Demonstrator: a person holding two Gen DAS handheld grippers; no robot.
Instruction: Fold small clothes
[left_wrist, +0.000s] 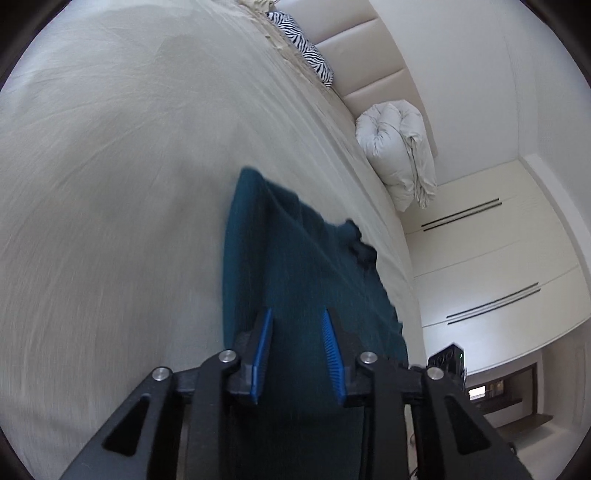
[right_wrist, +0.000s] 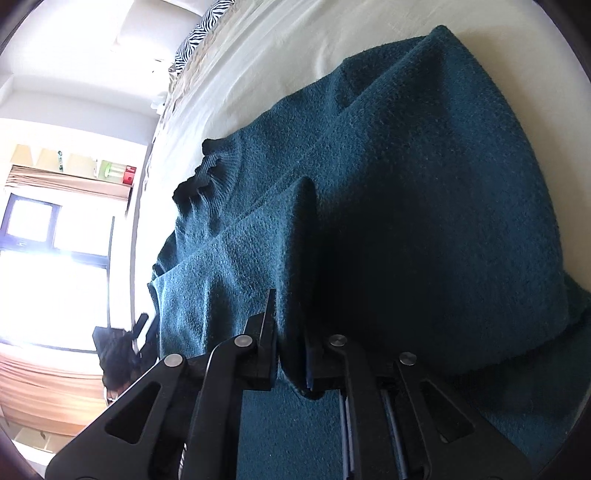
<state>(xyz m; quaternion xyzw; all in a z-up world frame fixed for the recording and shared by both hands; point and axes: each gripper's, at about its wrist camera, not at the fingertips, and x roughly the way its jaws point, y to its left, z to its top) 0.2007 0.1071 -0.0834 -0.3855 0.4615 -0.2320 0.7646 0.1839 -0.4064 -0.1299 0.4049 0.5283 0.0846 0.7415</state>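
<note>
A dark teal knitted sweater lies on a cream bed sheet, partly folded, with a ribbed edge bunched toward the bed's side. My left gripper hovers over the sweater's near end. Its blue pads stand apart, and the knit shows through the gap without either pad pressing on it. In the right wrist view the sweater fills most of the frame. My right gripper is shut on a raised fold of it, and the cloth hides one fingertip.
A zebra-print pillow and a rolled white duvet lie against the padded headboard. White wardrobe doors stand beyond the bed's edge. A bright window is on the other side. Bare sheet stretches to the left of the sweater.
</note>
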